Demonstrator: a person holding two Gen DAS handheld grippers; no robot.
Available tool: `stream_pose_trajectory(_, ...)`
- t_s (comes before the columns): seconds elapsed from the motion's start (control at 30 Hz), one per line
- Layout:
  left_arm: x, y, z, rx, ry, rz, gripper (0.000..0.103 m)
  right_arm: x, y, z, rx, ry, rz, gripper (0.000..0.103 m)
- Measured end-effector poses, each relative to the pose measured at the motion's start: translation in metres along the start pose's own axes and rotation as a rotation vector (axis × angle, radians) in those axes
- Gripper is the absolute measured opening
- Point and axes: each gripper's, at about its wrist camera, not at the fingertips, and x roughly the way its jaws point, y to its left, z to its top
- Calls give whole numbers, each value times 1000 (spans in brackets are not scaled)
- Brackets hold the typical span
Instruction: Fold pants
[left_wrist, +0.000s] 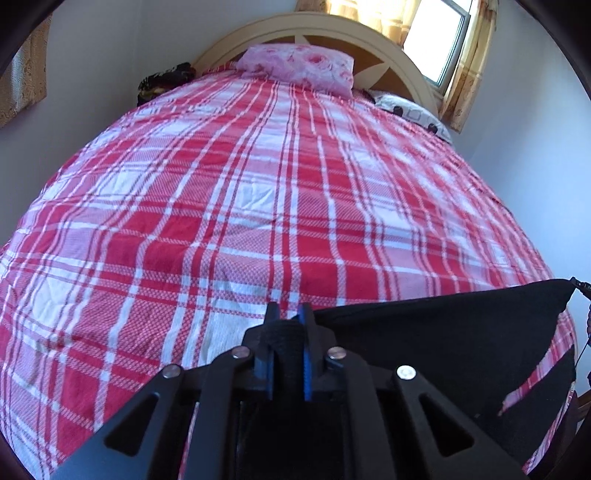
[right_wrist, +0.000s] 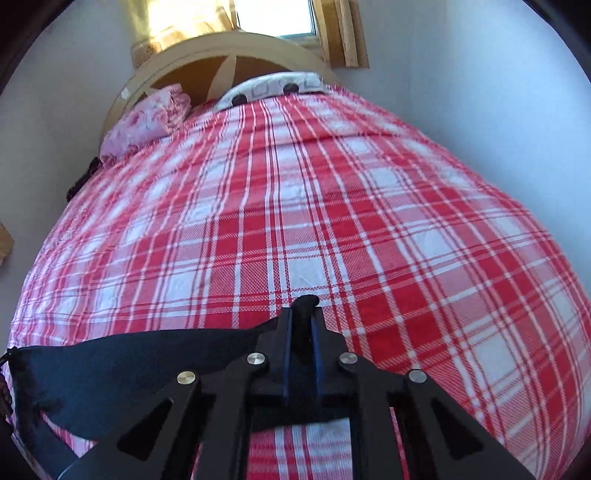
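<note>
I see a big bed with a red and white checked blanket spread over it. My left gripper is pinched tight on a bit of the black pants, and the black cloth is squeezed between its two fingers. From there the pants stretch out to the right, held up over the near end of the blanket. My right gripper is also pinched tight on the pants, and a little lump of black cloth pokes out past its fingertips. In that view the pants stretch away to the left, and some of the cloth sags down toward the blanket. So I am holding the pants between my two grippers at the foot of the bed. Far away at the top of the bed there is a pink flowery pillow and a white pillow with dark spots. Behind them is a round cream headboard and a bright window with yellow curtains.
</note>
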Motion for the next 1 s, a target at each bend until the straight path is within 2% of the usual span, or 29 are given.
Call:
stream_pose_trajectory(0.27,-51,1,-10,-24,-89,-60,11,-79,-4,-29,3,-108,18,9)
stream_pose_trajectory(0.5,-84,7,-33,-44,-134,-118,11,-118,-17,-65,23,-141,21,9)
stream_pose_trajectory(0.73,-104,11,-64,-61,-164,-171,11,-140,-31,-104,64,-153,31,9)
stream_pose_trajectory(1.0,-121,19,-103,-68,-182,-237,11,-141,-56,-149,123,-100,9,9)
